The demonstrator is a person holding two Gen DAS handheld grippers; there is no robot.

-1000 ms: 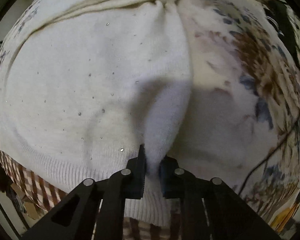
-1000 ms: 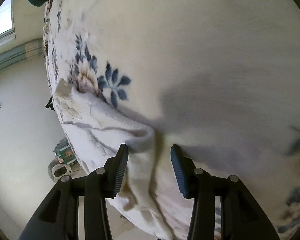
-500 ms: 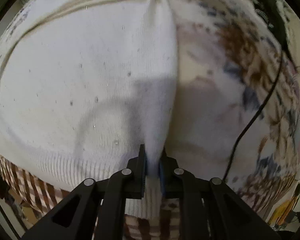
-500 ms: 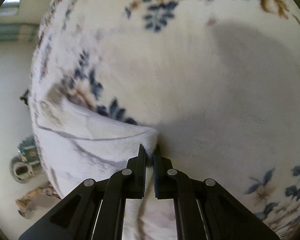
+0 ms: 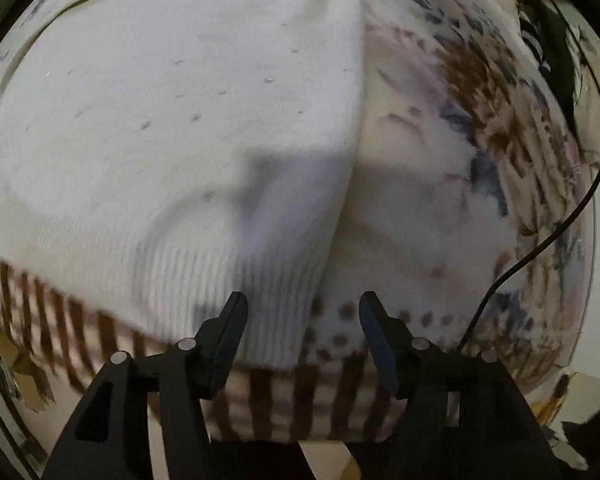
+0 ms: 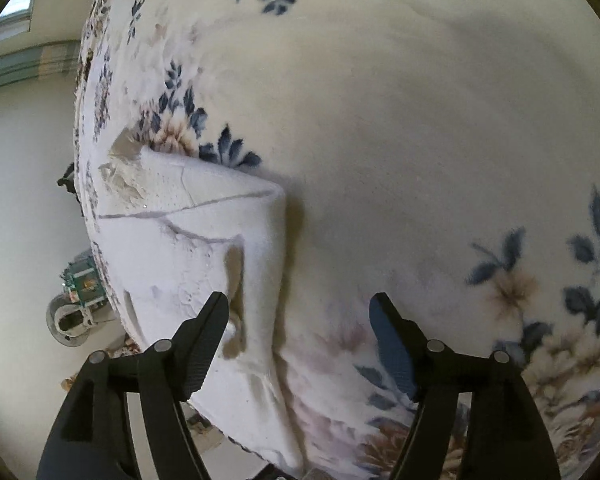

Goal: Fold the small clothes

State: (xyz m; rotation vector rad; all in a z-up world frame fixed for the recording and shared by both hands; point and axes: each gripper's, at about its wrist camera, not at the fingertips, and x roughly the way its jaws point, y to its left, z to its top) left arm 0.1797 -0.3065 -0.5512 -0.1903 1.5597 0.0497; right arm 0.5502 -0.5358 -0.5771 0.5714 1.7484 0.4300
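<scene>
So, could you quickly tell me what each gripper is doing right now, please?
Left gripper: open, holding nothing, over the sweater hem.
Right gripper: open, holding nothing, beside the sweater's edge.

Both views bulge like a globe, with black corners and bent edges. The left view is dim and motion-smeared: the striped cloth (image 5: 284, 404) under the left gripper (image 5: 302, 314) streaks, and a soft grey shadow lies on the white sweater (image 5: 172, 112) just ahead of it. The right view is brighter and sharper, with daylight from a window (image 6: 22, 8) far to the upper left.
</scene>
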